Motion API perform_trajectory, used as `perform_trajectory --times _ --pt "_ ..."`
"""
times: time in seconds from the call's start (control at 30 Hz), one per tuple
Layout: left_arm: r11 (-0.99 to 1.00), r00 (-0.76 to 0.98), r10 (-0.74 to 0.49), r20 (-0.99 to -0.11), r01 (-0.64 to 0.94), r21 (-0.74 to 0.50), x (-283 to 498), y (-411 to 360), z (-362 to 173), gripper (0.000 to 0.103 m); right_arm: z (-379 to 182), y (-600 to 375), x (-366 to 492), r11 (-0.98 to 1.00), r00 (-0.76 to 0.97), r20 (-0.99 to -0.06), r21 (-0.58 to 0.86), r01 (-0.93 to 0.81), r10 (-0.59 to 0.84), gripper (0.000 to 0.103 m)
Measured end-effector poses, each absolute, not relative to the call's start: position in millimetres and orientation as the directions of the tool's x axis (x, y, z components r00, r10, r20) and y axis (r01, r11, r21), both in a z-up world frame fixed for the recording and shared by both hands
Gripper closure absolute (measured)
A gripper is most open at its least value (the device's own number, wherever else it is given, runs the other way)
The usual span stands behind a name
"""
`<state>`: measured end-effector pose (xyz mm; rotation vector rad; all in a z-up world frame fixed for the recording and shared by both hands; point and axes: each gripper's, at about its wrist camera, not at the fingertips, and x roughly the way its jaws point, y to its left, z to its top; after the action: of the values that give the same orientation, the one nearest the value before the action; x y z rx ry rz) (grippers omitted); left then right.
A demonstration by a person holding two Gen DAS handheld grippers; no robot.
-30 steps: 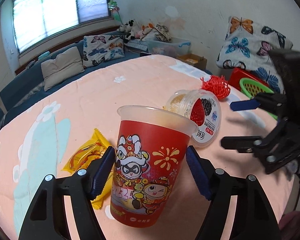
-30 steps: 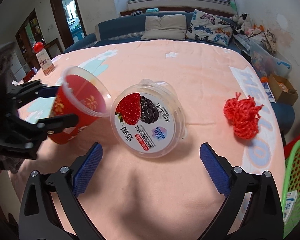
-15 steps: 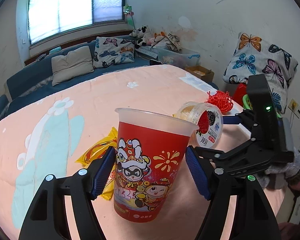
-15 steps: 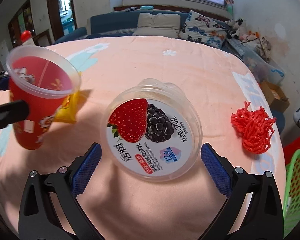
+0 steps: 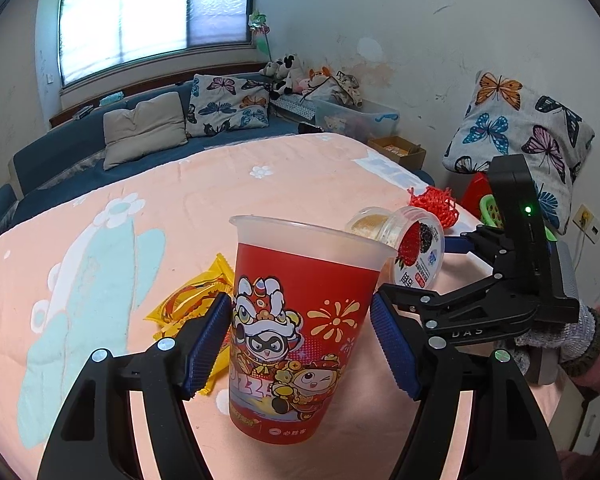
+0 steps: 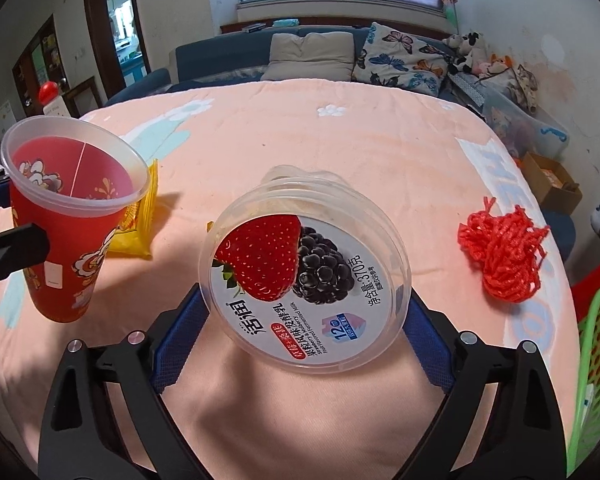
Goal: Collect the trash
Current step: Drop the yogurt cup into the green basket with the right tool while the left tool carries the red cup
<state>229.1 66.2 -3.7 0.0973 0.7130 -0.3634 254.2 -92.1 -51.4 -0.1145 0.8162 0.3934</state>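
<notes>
A red cartoon-printed plastic cup (image 5: 296,320) stands upright on the pink blanket, between the pads of my left gripper (image 5: 302,344), which is shut on it; it also shows in the right wrist view (image 6: 66,220). A clear yogurt tub with a strawberry lid (image 6: 306,280) lies on its side between the jaws of my right gripper (image 6: 304,344), which look closed against its sides. The tub shows in the left wrist view (image 5: 408,240). A yellow snack wrapper (image 5: 192,304) lies behind the cup. A red net ball (image 6: 504,252) lies to the right.
A green basket (image 6: 596,360) stands off the bed's right edge beside a red bin (image 6: 592,280). A red-capped bottle (image 6: 52,100) stands at the far left. A blue sofa with cushions (image 6: 312,60) runs along the back wall. A cardboard box (image 6: 552,176) sits on the floor.
My right gripper moved forward around the yogurt tub and closed on its sides. The left gripper kept hold of the cup, which now stands more upright.
</notes>
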Motion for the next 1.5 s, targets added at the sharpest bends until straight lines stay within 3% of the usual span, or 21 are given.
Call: perform_trajectory --times 0.77,1.5 --pt "0.878 0.652 -0.403 -0.642 0.474 -0.069 209 -18 12 0.035 -3 -199 186 0.947 0.68 -0.671 0.114 -0.299 0.295 0.011" --pt "0.729 0.517 -0.582 -0.628 0.674 -0.121 213 -204 24 0.035 -16 -430 144 0.989 0.712 -0.702 0.09 0.116 -0.02 0.011"
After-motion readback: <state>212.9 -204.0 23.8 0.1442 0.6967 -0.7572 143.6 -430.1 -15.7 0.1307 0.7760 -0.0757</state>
